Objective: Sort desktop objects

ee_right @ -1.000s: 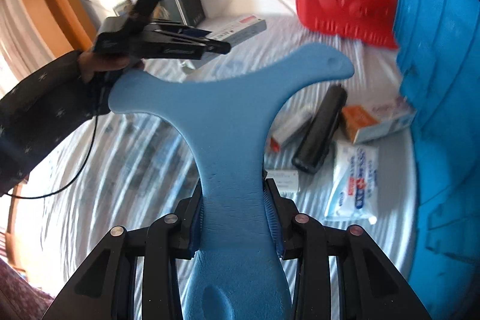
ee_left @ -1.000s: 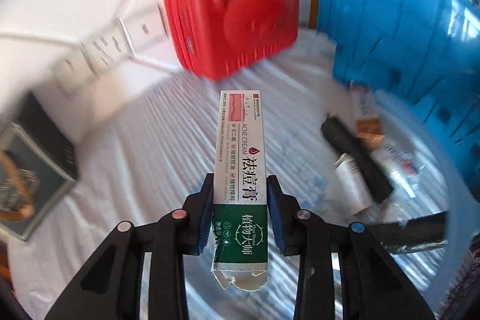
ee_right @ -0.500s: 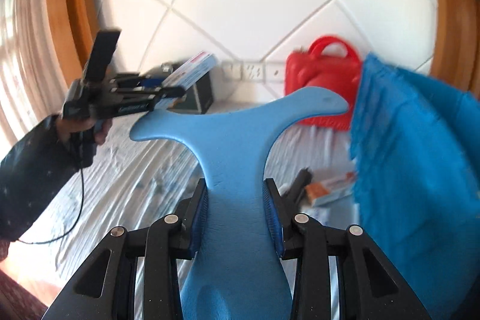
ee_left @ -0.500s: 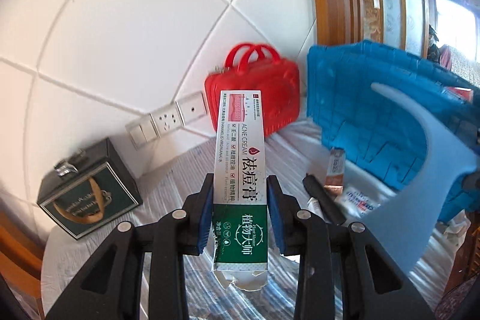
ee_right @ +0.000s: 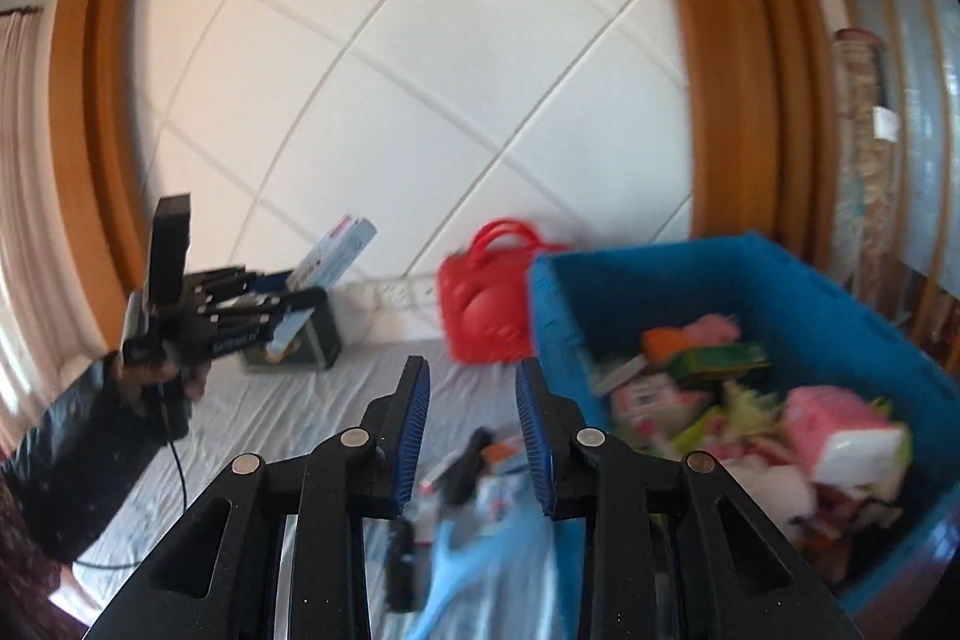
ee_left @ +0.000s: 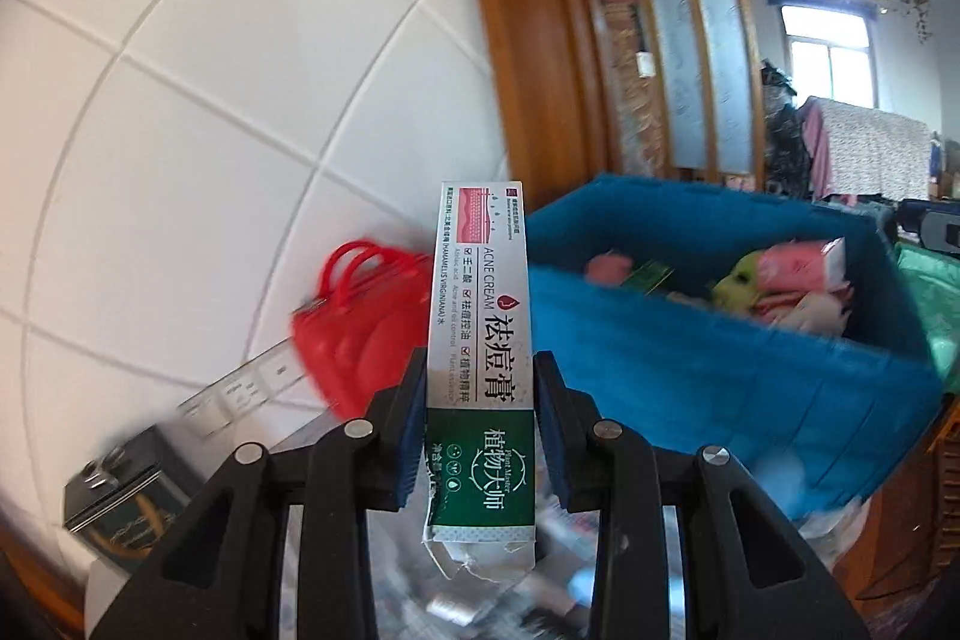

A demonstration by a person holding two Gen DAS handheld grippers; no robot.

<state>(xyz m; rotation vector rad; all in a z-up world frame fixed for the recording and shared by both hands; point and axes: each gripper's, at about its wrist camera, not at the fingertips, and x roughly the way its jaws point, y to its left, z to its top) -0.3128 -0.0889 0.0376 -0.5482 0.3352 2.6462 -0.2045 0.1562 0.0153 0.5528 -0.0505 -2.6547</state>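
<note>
My left gripper (ee_left: pixel 480 394) is shut on a white and green acne cream box (ee_left: pixel 480 316), held upright high above the table, left of the blue bin (ee_left: pixel 720 370). It also shows in the right wrist view (ee_right: pixel 282 307) with the box (ee_right: pixel 333 250). My right gripper (ee_right: pixel 472 394) is open and empty. A light blue forked piece (ee_right: pixel 474 574) lies blurred below it, left of the blue bin (ee_right: pixel 690 274). The bin holds several packets and boxes.
A red handbag case (ee_right: pixel 486 298) stands by the wall left of the bin. A dark green box (ee_right: pixel 306 346) stands at the wall sockets. A black tube (ee_right: pixel 465 466) and small packets lie on the white cloth.
My right gripper has let go of the light blue forked piece, which has dropped below it. Both grippers have risen and tilted up toward the bin. The left still grips the box.
</note>
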